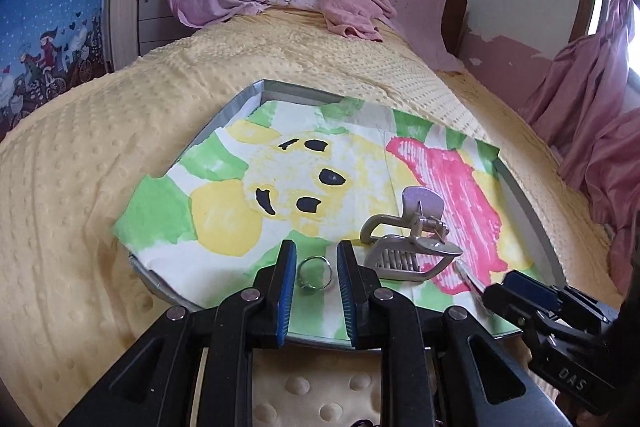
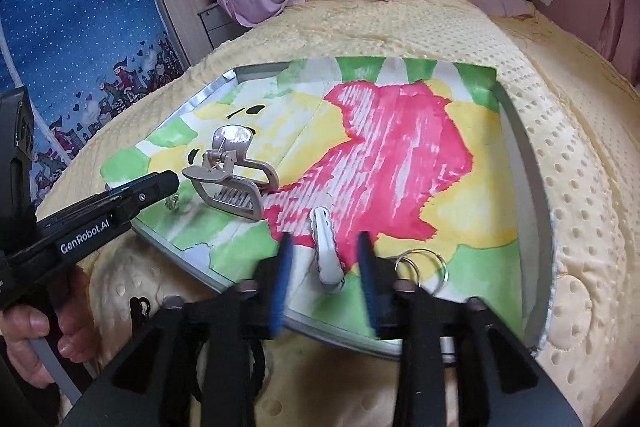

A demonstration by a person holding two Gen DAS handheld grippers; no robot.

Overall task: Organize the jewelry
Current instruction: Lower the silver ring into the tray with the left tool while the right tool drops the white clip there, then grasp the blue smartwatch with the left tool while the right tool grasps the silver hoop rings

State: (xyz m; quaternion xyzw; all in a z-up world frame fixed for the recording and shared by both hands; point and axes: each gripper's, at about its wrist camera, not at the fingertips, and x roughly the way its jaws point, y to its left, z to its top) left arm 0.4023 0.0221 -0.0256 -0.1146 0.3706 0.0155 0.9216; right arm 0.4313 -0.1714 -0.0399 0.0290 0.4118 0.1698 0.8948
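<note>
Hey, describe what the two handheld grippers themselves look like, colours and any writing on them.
Both are black plastic linkages with round silver pivot pins and flat blue pads lining the fingers. The left gripper carries white GenRobot.AI lettering on its side, seen from the right wrist view. The right gripper shows embossed letters reading DAS in the left wrist view.

**Hidden and blurred parts**

The right fingers (image 2: 282, 287) are motion-blurred. They cover part of the key rings (image 2: 424, 261). The tray (image 2: 532, 163) near rim hides behind both grippers. The ring's (image 1: 314, 273) setting is too small to tell.
</note>
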